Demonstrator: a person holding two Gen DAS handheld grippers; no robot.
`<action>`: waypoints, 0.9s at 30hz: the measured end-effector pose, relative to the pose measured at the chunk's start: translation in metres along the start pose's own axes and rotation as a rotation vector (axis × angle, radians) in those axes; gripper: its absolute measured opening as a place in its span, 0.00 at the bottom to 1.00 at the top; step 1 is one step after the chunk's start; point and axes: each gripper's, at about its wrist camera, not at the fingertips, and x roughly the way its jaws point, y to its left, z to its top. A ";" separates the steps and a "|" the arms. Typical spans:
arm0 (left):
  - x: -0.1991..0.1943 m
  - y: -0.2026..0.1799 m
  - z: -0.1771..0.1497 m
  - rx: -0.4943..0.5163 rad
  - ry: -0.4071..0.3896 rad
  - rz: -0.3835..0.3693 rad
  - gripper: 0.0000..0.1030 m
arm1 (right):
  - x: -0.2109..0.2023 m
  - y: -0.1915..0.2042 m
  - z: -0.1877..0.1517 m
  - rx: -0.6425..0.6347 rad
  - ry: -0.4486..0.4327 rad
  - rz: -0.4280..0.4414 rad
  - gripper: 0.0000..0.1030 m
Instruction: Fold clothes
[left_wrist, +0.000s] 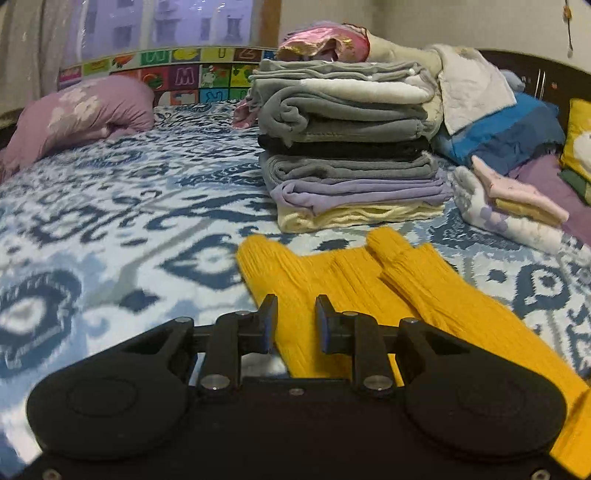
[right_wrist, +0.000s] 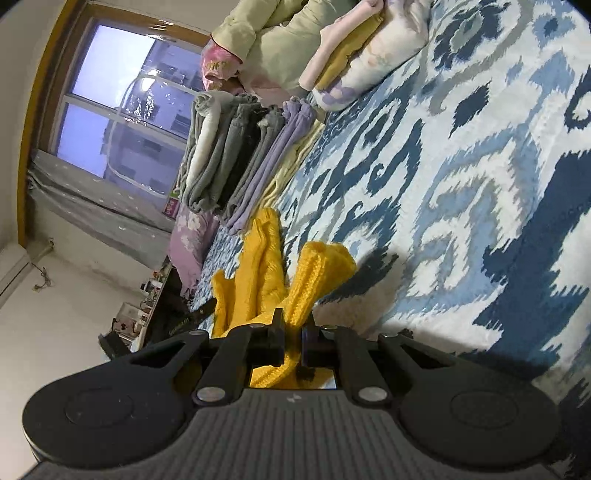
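A bed with a blue-and-white patterned bedspread (left_wrist: 122, 206), a yellow knitted sweater (left_wrist: 332, 280) lying on it near a stack of folded clothes (left_wrist: 347, 147).

Behind the bed are a window (right_wrist: 122, 107), a purple pillow (left_wrist: 81, 114) and loose laundry. The ribbed sweater lies partly folded just in front of the stack, one sleeve laid across its body. The left gripper (left_wrist: 295, 314) hovers over the sweater's near edge, its jaws narrowly apart with fabric showing between them; whether they pinch it cannot be told. The right gripper (right_wrist: 293, 325) is clamped on a bunched yellow fold, lifting it off the bedspread.
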 end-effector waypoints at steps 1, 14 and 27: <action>0.003 0.001 0.003 0.018 0.001 0.003 0.20 | 0.000 0.000 0.000 -0.001 0.001 -0.002 0.09; 0.054 0.009 0.019 0.187 0.085 -0.107 0.20 | 0.007 -0.011 0.001 0.070 0.032 -0.004 0.09; 0.006 0.019 0.028 0.095 0.025 -0.135 0.20 | 0.005 -0.008 0.002 0.045 0.015 0.001 0.10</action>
